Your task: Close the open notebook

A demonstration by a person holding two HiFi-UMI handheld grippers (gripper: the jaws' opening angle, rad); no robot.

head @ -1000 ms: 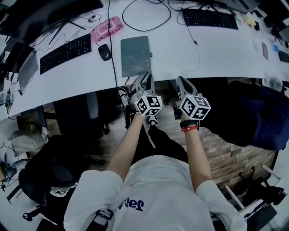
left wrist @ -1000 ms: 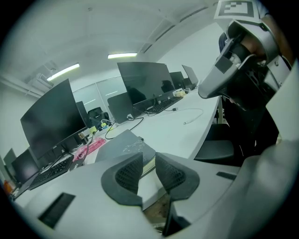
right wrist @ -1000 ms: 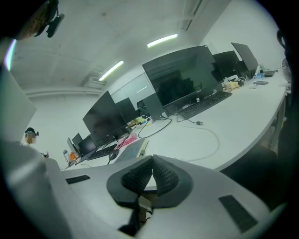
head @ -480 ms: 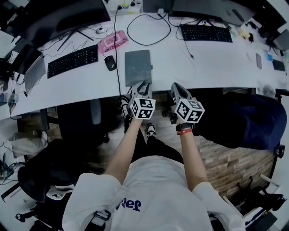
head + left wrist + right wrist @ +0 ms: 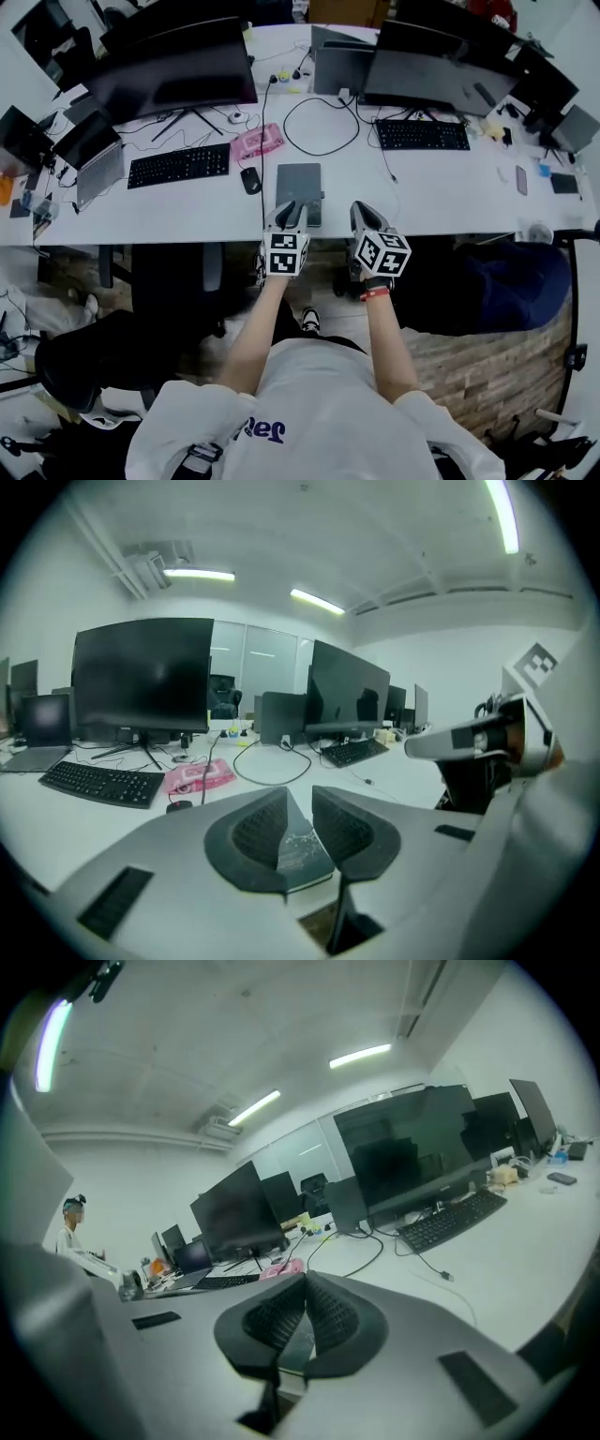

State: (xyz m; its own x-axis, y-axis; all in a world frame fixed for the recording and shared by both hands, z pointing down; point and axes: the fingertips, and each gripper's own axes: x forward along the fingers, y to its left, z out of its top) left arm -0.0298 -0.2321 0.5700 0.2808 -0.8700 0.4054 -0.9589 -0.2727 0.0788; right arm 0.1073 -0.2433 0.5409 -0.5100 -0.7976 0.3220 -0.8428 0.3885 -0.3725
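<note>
A grey notebook [image 5: 300, 186] lies flat on the white desk [image 5: 441, 192], near its front edge; its cover looks shut. Both grippers hover just in front of it, over the desk edge. My left gripper [image 5: 289, 210] points at the notebook's near end, its jaws a little apart with nothing between them. Through that gap the notebook [image 5: 302, 851] shows in the left gripper view [image 5: 300, 804]. My right gripper [image 5: 360, 212] is beside the notebook's right corner, its fingertips meeting and empty [image 5: 305, 1284]. The notebook [image 5: 296, 1346] peeks out below them.
A mouse [image 5: 250, 180], a pink case [image 5: 257, 141] and a black keyboard [image 5: 179, 165] lie left of the notebook. A second keyboard [image 5: 422, 134] and looping cables [image 5: 322, 124] lie behind right. Monitors [image 5: 173, 80] line the back. Office chairs [image 5: 173, 277] stand under the desk edge.
Both grippers have risen and moved toward the desk. The head view has lifted and now takes in the whole desk and the monitors. The notebook has not moved.
</note>
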